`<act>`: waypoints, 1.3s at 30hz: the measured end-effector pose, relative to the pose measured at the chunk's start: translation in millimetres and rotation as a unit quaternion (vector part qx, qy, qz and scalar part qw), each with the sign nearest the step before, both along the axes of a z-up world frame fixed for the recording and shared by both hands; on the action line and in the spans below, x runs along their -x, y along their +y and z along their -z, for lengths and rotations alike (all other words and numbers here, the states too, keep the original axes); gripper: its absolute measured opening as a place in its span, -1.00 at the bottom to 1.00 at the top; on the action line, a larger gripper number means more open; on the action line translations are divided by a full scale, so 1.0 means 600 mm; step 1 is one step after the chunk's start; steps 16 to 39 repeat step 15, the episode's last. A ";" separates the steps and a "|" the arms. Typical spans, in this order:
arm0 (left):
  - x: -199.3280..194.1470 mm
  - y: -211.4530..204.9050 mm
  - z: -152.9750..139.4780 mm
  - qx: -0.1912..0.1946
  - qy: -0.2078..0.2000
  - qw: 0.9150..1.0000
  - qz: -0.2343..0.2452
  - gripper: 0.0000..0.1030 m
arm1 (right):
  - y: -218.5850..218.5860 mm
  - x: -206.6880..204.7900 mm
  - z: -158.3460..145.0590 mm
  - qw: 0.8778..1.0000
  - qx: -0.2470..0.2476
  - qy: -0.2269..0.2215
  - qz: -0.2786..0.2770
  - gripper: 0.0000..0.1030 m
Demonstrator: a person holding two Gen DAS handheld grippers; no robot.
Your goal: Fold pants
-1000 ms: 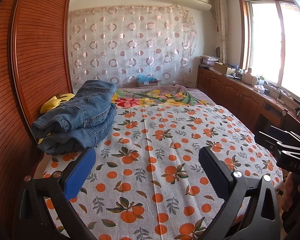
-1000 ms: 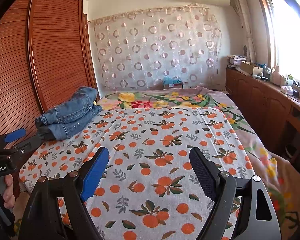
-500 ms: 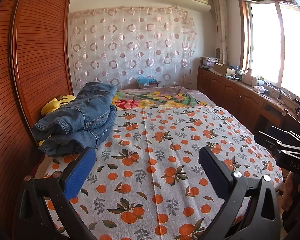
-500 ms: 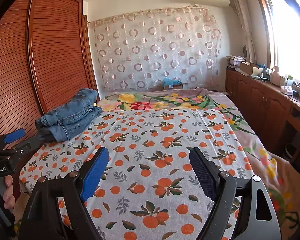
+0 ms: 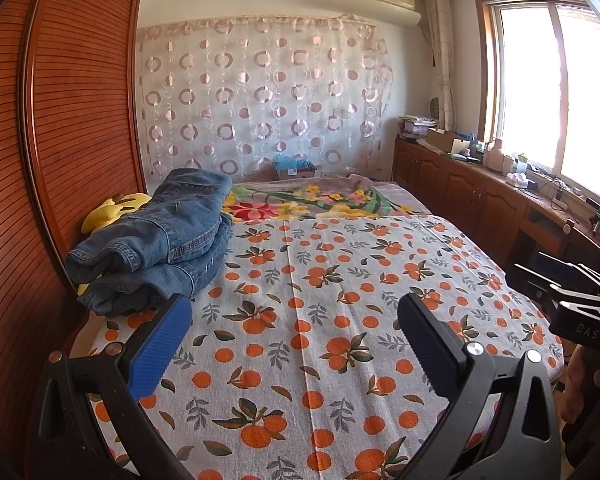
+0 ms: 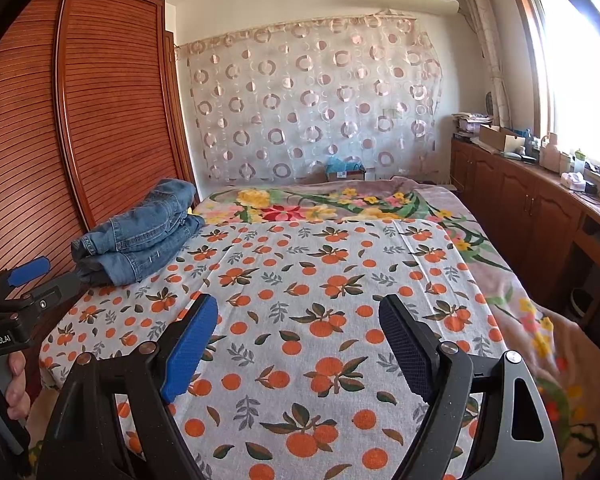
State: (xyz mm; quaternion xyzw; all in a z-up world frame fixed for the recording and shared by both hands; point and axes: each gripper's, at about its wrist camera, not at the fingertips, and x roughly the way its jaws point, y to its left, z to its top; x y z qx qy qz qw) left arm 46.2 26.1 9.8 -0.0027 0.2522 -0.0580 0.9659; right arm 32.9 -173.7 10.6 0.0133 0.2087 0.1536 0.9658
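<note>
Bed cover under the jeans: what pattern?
Oranges with leaves on white cover; clearest in right wrist view.

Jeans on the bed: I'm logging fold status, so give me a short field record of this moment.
jeans: folded denim stack, far left of the bed by the wooden wardrobe
under them: orange-print sheet, yellow item partly beneath
left gripper: open, empty, short of the stack
right gripper: open, empty, above bare sheet
contact with jeans: none

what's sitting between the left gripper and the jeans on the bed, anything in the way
Nothing visible. The left gripper hangs open over the orange-print sheet, and only bare sheet lies between it and the jeans, piled at the bed's left edge by the wooden wardrobe.
</note>
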 end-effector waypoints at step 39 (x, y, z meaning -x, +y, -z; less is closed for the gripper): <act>0.001 -0.002 -0.001 0.001 0.000 1.000 0.001 1.00 | -0.001 0.000 0.000 1.000 -0.001 0.000 -0.001 0.64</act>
